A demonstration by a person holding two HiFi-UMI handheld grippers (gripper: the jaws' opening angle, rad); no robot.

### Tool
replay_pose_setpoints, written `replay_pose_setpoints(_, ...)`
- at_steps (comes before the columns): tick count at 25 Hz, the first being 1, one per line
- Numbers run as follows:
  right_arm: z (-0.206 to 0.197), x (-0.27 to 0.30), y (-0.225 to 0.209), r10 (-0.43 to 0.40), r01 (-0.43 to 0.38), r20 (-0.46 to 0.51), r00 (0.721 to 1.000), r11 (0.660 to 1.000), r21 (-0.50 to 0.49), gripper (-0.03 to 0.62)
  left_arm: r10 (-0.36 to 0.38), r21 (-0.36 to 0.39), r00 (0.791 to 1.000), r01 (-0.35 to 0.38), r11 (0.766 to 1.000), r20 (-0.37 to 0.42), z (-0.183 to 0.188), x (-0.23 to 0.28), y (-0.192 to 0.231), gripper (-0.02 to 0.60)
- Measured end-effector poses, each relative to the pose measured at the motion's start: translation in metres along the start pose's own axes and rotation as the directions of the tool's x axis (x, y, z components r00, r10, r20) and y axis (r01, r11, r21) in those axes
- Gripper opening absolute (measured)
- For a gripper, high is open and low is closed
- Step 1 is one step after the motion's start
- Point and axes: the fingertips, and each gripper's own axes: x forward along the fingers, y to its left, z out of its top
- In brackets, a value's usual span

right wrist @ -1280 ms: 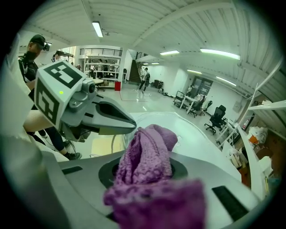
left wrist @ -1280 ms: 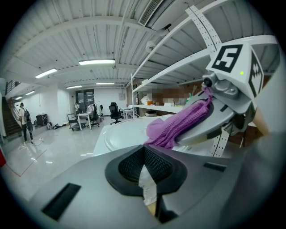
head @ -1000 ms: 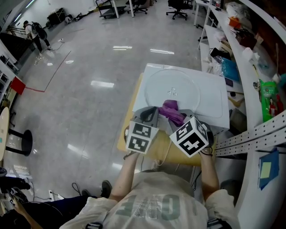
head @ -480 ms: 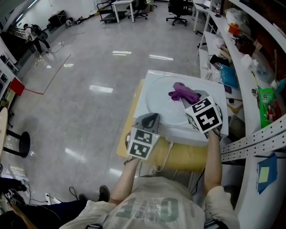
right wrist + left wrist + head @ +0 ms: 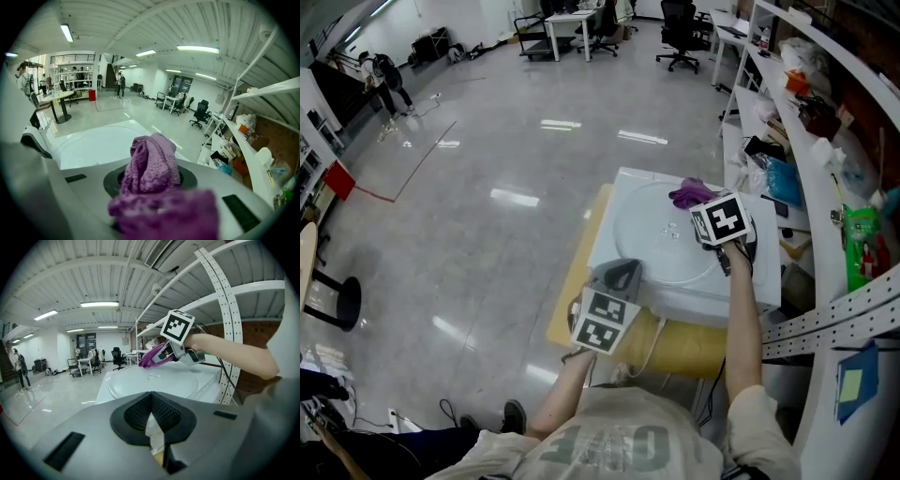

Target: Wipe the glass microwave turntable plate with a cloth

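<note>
Plate: round clear-glass microwave turntable plate [image 5: 645, 246], lying flat on a white rectangular slab [image 5: 694, 298]. The slab may be the top of an appliance. It rests on a yellowish wooden tabletop [image 5: 579, 258]. Small raised nubs show at the plate's middle.

Handling, by judgement: stiff, smooth and slippery, fairly heavy for its thinness, and brittle at the edge. It will likely slide on the slab under a sideways push. It is best held at the rim, pinched lightly or pressed down from above, never levered.

Cloth: purple knitted cloth [image 5: 690, 193], soft, light and bunched into a wad. It sits at the plate's far right rim. Whether it presses on the glass cannot be told from here.

Right gripper [image 5: 701, 201]: jaws clenched on the purple cloth, which spills out over their tips. The arm is stretched across the right side of the slab.

Left gripper [image 5: 617, 274]: jaws drawn together with nothing of the task's between them. It is held just beside the slab's near left corner, clear of the plate. It is placed, by judgement, to steady the near rim if the glass creeps.

Surroundings: cluttered white shelving [image 5: 825, 141] close on the right; glossy grey floor [image 5: 487, 187] to the left, with office chairs and trolleys far off.
</note>
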Motion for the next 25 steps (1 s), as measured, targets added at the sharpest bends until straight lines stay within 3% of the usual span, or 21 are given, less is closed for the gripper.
replay_pose_setpoints(7,-0.01,-0.01,0.023,0.051,-0.052,-0.033,0.998,0.998,-0.039,0.057,-0.007,-0.002,1.0,0.007,1.0,0.009,0.002,-0.003,0.003,0.0)
replay_pose_setpoints(25,-0.072,-0.105,0.117,0.156,-0.155,-0.004,0.988,0.977,-0.143,0.057,0.021,0.001,1.0,-0.021,1.0,0.022,0.003,-0.002,0.003,0.0)
